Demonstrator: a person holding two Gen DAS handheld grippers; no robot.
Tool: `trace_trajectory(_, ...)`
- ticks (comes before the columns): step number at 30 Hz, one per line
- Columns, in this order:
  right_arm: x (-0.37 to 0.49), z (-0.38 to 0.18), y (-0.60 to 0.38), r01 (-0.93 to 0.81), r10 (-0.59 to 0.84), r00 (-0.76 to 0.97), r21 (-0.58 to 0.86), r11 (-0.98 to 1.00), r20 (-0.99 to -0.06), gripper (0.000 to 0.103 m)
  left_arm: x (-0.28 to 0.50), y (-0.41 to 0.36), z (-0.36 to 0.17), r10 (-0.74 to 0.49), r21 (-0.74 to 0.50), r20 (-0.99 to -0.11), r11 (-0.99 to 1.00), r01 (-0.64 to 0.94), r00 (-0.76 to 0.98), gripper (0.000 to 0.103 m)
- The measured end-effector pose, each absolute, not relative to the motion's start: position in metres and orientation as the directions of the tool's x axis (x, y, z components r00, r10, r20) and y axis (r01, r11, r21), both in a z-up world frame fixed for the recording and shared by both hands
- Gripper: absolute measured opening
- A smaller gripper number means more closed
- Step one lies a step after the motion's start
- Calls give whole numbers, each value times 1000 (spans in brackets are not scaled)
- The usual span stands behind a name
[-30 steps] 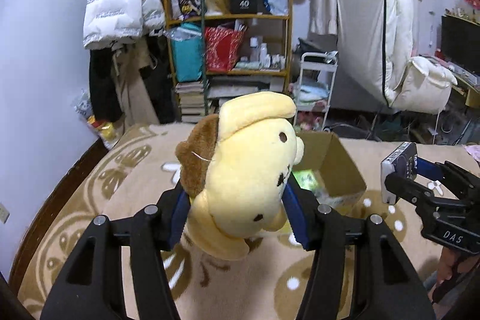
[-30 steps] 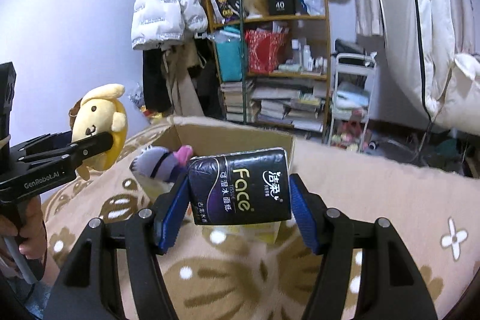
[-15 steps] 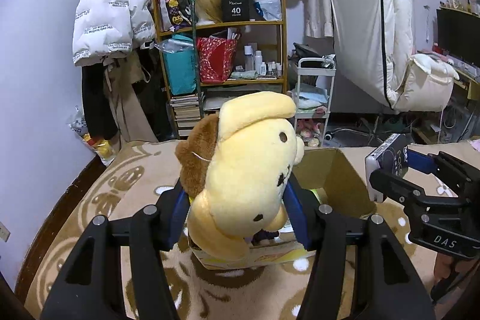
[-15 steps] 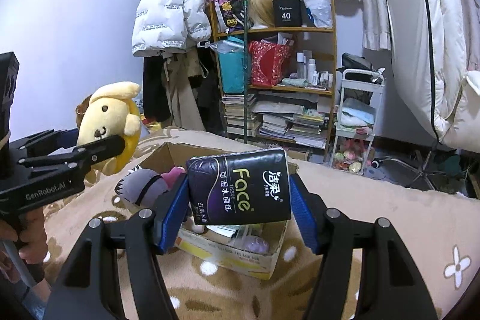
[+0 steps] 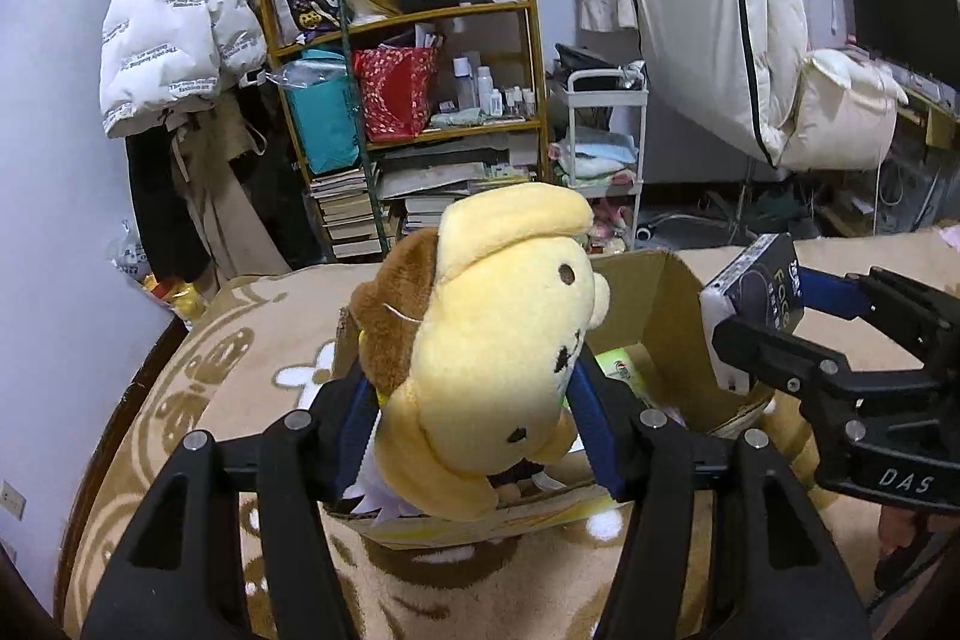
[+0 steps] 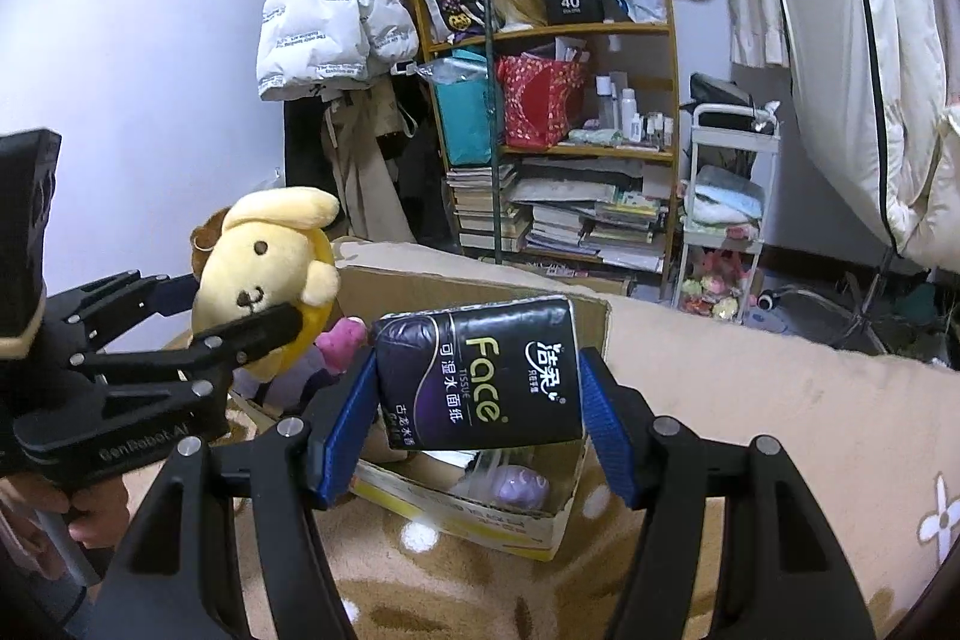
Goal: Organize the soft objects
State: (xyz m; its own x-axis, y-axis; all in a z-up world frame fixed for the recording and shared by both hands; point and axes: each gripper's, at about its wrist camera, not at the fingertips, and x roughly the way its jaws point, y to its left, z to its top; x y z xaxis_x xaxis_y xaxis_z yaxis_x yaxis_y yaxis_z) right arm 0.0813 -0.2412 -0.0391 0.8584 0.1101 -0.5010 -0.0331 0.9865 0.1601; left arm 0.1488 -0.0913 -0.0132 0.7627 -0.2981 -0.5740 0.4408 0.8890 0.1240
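1. The left tongs (image 5: 474,412) are clenched on a yellow plush dog (image 5: 498,340); its head bulges up and forward between the blue pads, face tilted toward the right.
2. The plush dog hangs above the near left part of an open cardboard box (image 5: 666,304), clear of the things inside it.
3. The right tongs (image 6: 477,400) are grasping a black tissue pack (image 6: 480,370) by its two short ends, label facing the camera, the pack held roughly level.
4. The tissue pack hangs over the box's right half, above a pale purple soft item (image 6: 522,484) lying inside.
5. In the right wrist view the left tongs come in from the left, and the plush dog sits just beside a pink and purple soft toy (image 6: 342,340) that sticks up from the box.
6. The box stands on a tan blanket (image 6: 750,400) with brown and white patterns.
7. Behind it are a wooden shelf (image 5: 420,100) crowded with books and bags, and a white puffer jacket (image 5: 174,40) hanging on the wall.
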Motion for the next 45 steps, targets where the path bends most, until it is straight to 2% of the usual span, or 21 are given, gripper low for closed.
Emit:
trace_trajectory(10,96,-54,-253,-29,132,845,202,979,-518,69,158,-103,-25,-291,136,-602,880,455,744,66)
trace_trajectory(12,98,-56,-255,-24,133,840,209,978,-526,70,160,-103,-29,-284,138,-610,881,452,740,69)
trace_trajectory(16,103,-58,-262,-31,190,820,289,957,-540,70,158,-101,-31,-275,150,-607,881,448,745,82)
trace_trajectory(20,101,-60,-260,-32,178,821,269,963,-542,70,152,-101,-29,-263,174,-591,882,438,763,91)
trace_trajectory(22,101,-61,-259,-31,181,818,271,962,-546,73,149,-98,-29,-250,176,-579,891,419,776,92)
trace_trajectory(24,101,-60,-259,-34,176,819,260,965,-546,81,145,-94,-29,-246,163,-568,902,400,786,94)
trace_trajectory(28,96,-56,-256,-44,161,833,227,973,-529,83,141,-85,-29,-238,147,-577,911,386,781,96)
trace_trajectory(30,94,-54,-258,-37,160,835,237,971,-526,94,137,-79,-28,-233,136,-580,917,375,781,96)
trace_trajectory(34,86,-46,-262,-38,166,849,255,966,-502,96,127,-70,-24,-216,140,-579,924,356,786,97)
trace_trajectory(36,81,-42,-264,-44,174,859,269,962,-481,103,119,-66,-20,-207,147,-573,926,348,793,97)
trace_trajectory(45,46,-20,-262,-20,121,898,236,971,-423,103,86,-37,13,-190,124,-491,951,284,850,102)
